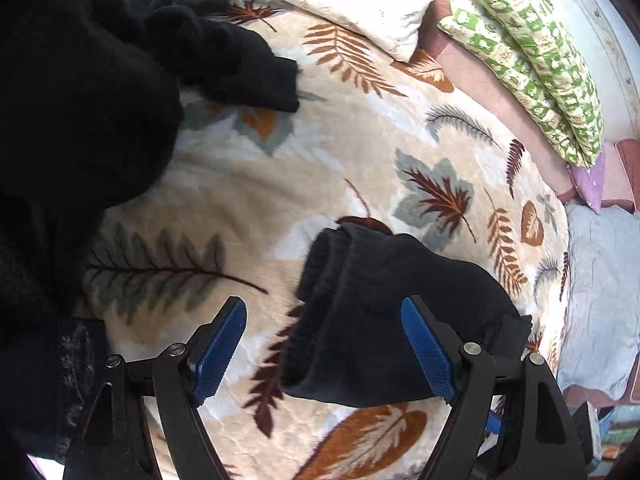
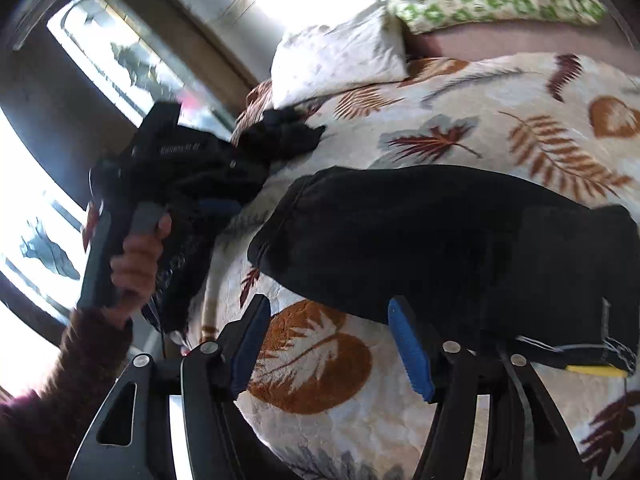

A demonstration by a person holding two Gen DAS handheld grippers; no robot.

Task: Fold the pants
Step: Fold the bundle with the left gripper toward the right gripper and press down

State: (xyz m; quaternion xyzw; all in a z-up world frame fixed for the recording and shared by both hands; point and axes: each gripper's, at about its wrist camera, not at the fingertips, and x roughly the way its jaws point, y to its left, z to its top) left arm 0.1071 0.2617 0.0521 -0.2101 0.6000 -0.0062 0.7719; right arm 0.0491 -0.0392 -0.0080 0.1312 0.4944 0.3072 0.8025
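Note:
A folded black pair of pants (image 1: 384, 312) lies on the leaf-patterned blanket (image 1: 320, 168); in the right wrist view it (image 2: 440, 240) fills the middle right. My left gripper (image 1: 324, 336) is open just above its near edge, holding nothing. My right gripper (image 2: 328, 340) is open above the blanket at the bundle's near left edge, empty. More black clothing (image 1: 80, 100) is heaped at the left, with a further piece (image 2: 284, 136) near the pillow. The left gripper's body (image 2: 168, 168), held by a hand, shows over that heap in the right wrist view.
A white pillow (image 1: 360, 4) and green-patterned pillows (image 1: 536, 60) lie at the bed's far side. A pale blue sheet (image 1: 600, 280) and pink bedding (image 1: 480, 80) border the blanket on the right. A window (image 2: 120, 52) stands to the left of the bed.

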